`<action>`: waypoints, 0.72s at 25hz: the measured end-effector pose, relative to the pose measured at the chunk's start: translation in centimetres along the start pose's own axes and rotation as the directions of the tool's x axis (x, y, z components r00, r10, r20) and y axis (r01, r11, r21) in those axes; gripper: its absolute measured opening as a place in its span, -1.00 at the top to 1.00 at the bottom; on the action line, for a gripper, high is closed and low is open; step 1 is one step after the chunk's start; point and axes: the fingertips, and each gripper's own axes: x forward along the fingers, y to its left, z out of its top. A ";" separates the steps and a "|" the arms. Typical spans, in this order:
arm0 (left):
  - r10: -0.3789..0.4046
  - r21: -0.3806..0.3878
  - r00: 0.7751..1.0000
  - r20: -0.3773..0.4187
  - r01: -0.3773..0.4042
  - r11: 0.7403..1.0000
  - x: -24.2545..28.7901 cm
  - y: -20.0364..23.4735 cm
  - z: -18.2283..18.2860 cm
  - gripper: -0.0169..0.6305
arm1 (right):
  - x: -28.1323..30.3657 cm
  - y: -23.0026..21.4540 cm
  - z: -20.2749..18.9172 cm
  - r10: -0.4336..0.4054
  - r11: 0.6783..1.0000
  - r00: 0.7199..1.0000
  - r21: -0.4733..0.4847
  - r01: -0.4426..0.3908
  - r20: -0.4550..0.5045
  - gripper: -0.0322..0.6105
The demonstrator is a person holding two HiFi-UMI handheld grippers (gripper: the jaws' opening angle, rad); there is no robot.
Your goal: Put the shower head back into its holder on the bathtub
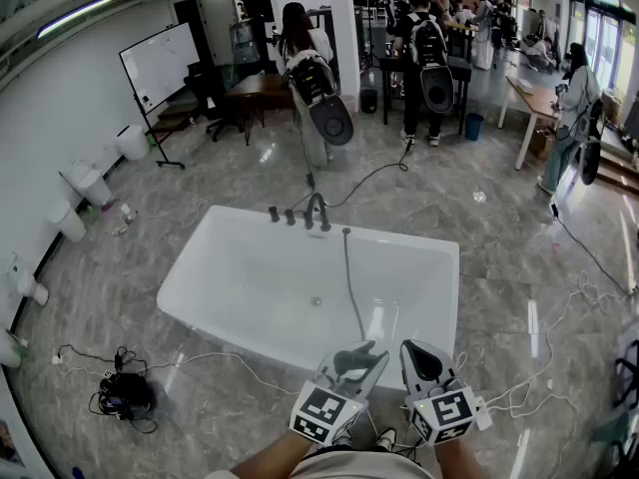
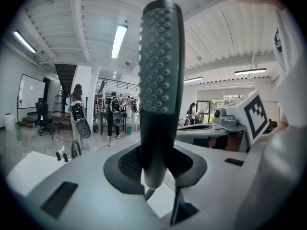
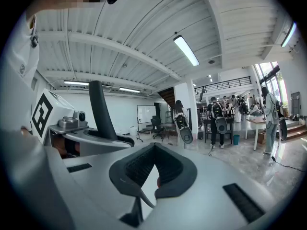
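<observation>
Shiny grey floor (image 1: pixel 479 228) is all around me, and I stand at the near side of a big white bathtub (image 1: pixel 200 267).

Closest to me are my two grippers, held side by side over the near rim. My left gripper (image 1: pixel 359 355) is pinching the shower head (image 2: pixel 160 71) low on its handle. The shower head stands straight up, with its bumpy face turned my way. My right gripper (image 1: pixel 424 359) has its jaws pressed together, with nothing between them.

From the shower head a thin hose (image 1: pixel 351 287) runs across the empty tub to the far rim. It ends there, just beside the tap (image 1: pixel 317 211) and its small knobs. I think the holder is at that spot, but it is too small for me to be sure.

Far behind the tub, people (image 1: pixel 424 58) stand at tables.

So I think I am at the carrying step. The shower head is up in my grip and not home yet. Next I need to reach it over the tub to the far rim. Then I must line up the handle and lower it in gently before I let go.
</observation>
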 end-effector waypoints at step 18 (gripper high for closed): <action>-0.002 -0.022 1.000 0.000 0.002 1.000 -1.0 0.3 -0.9 0.60 | -0.5 0.7 -0.6 -0.015 0.997 1.000 0.070 0.014 0.014 0.86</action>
